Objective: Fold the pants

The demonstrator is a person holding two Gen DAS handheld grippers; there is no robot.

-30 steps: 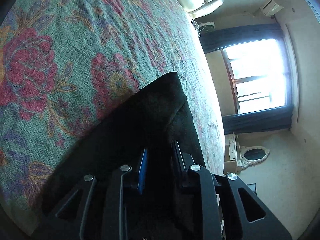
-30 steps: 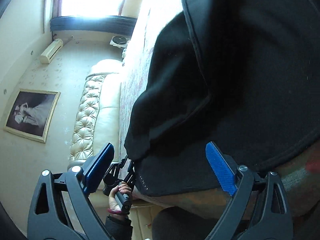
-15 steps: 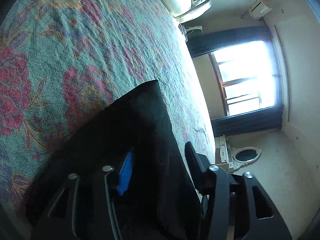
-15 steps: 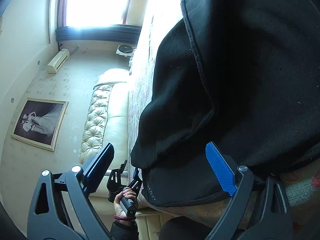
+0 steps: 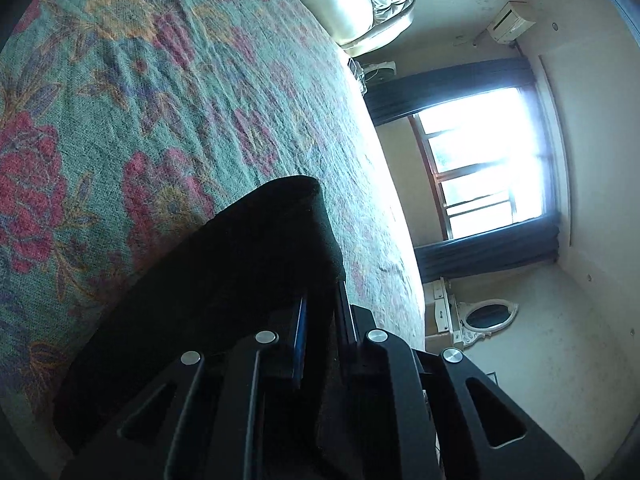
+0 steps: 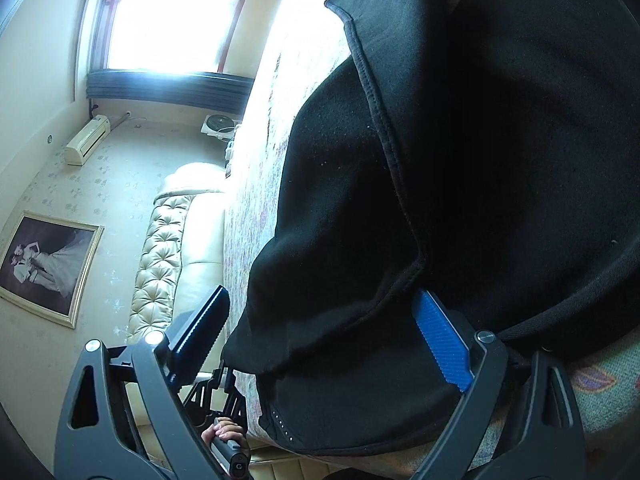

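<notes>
The black pants (image 5: 224,272) lie on the floral bedspread (image 5: 140,92). In the left wrist view my left gripper (image 5: 320,320) has its jaws close together with a fold of the black cloth pinched between them, at the pants' right edge. In the right wrist view the pants (image 6: 480,160) fill the right side, folded in layers with a stitched hem (image 6: 384,128) showing. My right gripper (image 6: 332,332) is wide open, its blue pad (image 6: 440,336) against the cloth and a hanging fold between the jaws. The left gripper's handle and hand (image 6: 224,436) show below.
A padded cream headboard (image 6: 168,248) stands at the bed's far end. A bright window with dark curtains (image 5: 492,160), a wall air conditioner (image 5: 512,20), a framed photo (image 6: 44,268) and a white dresser with mirror (image 5: 480,316) surround the bed.
My left gripper opened half a second ago and has now shut on the pants' edge. My right gripper stayed open and moved in closer, so the cloth now lies between its jaws.
</notes>
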